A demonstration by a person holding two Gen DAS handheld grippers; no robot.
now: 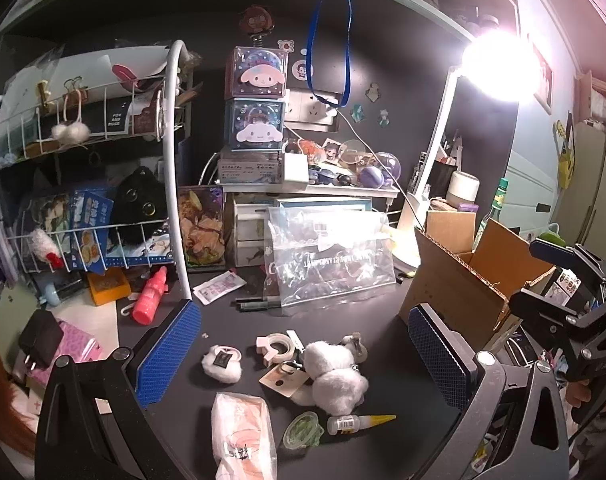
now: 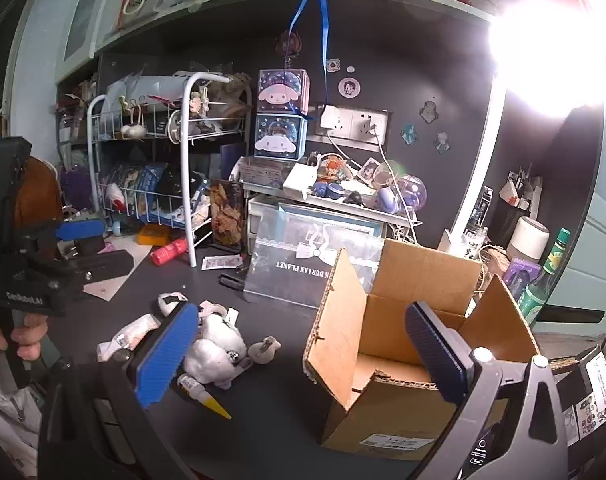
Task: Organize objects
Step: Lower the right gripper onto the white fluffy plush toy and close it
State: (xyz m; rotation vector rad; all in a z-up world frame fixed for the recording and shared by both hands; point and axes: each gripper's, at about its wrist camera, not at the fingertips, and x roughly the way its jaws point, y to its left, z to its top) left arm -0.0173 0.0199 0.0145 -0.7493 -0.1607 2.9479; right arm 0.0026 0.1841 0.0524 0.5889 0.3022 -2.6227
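Observation:
Loose items lie on the dark desk (image 1: 231, 328): white fluffy pompoms (image 1: 335, 372), a tape roll (image 1: 277, 346), a small glue bottle with a yellow tip (image 1: 359, 422), a green-filled clear cup (image 1: 303, 430) and a pink-white packet (image 1: 243, 436). My left gripper (image 1: 303, 356) hovers open over this pile, holding nothing. An open cardboard box (image 2: 399, 344) stands to the right. My right gripper (image 2: 299, 356) is open and empty, its right finger over the box, its left finger above the pompoms (image 2: 215, 352) and glue bottle (image 2: 203, 394).
A white wire rack (image 1: 83, 168) full of things stands at the left, with a pink bottle (image 1: 151, 296) below it. A clear plastic bag (image 1: 327, 256), stacked character boxes (image 1: 257, 100) and drawers fill the back. A bright lamp (image 1: 499, 64) glares at the right.

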